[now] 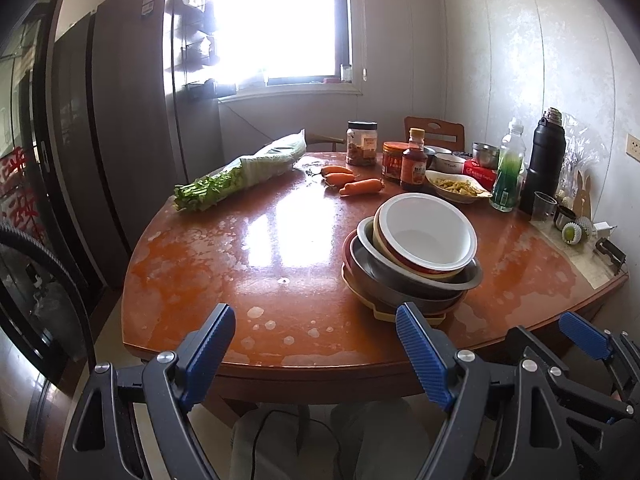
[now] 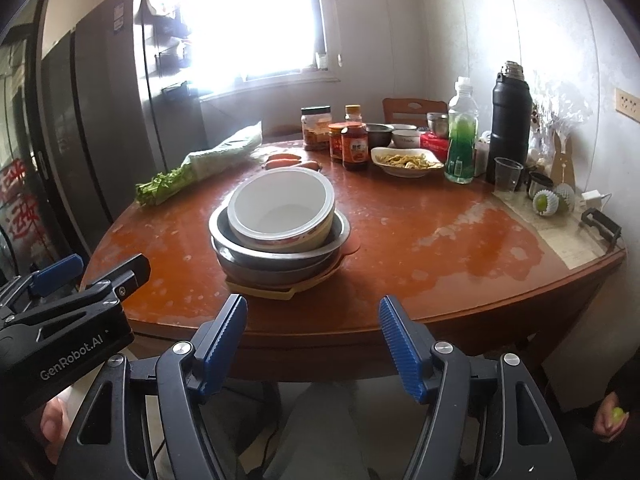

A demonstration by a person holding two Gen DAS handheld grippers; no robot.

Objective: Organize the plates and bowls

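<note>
We have a stack of bowls and plates sitting near the front edge of the round brown table. On top is a white bowl with a red band low on its outside. It sits a bit tilted inside a metal bowl, and that one sits in another metal bowl. Under them all is a flat yellow plate, with a red plate peeking out at the side. Our left gripper has its jaws wide apart, and nothing is between them. Our right gripper has its jaws apart too, and nothing is in them. Both hang just off the table edge, in front of the stack, not touching it. We think the white bowl is hard and could chip or break if it drops. Its smooth side looks slippery, so we should pinch it at the rim, one pad inside and one outside. The metal bowls look light and tough, but they are shiny and may slide. Their thin rims are good spots to grab. The whole stack looks heavy and wobbly, so we should lift one bowl at a time.
</note>
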